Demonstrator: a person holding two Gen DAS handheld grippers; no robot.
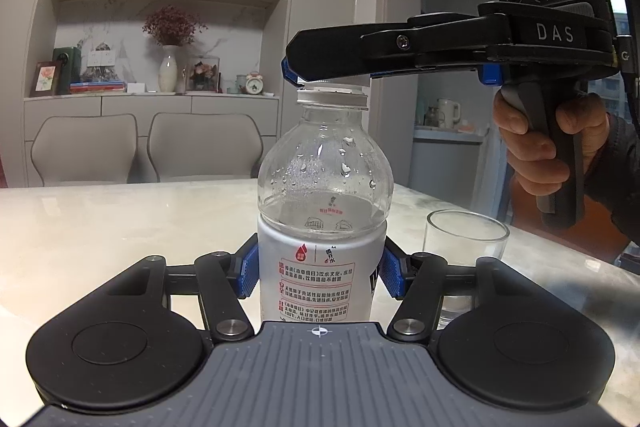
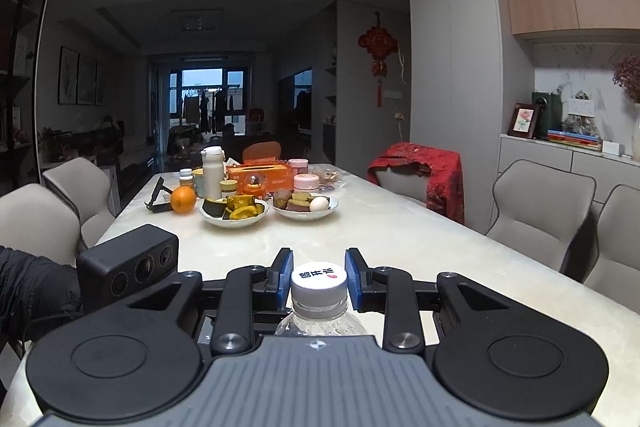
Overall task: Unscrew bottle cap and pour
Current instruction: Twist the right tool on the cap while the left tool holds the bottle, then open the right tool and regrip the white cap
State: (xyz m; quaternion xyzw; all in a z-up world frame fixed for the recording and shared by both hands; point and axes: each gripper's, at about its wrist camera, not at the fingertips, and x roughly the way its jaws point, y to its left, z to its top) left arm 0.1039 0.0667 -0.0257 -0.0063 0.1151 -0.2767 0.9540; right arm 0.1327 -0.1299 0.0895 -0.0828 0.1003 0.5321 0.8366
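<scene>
Bottle (image 1: 323, 223) stands up on the table (image 1: 120, 227), and my left claw (image 1: 318, 273) squeezes its label from both sides. My right claw (image 2: 319, 279) sits around the white cap (image 2: 319, 281), pads just beside it, small gaps showing. Glass (image 1: 466, 241) waits near the bottle.

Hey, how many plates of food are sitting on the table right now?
2. The plate of squash sits mid-table beside the orange; the plate with sweet potato and an egg is just right of it. Others could be hidden behind the clutter.
</scene>
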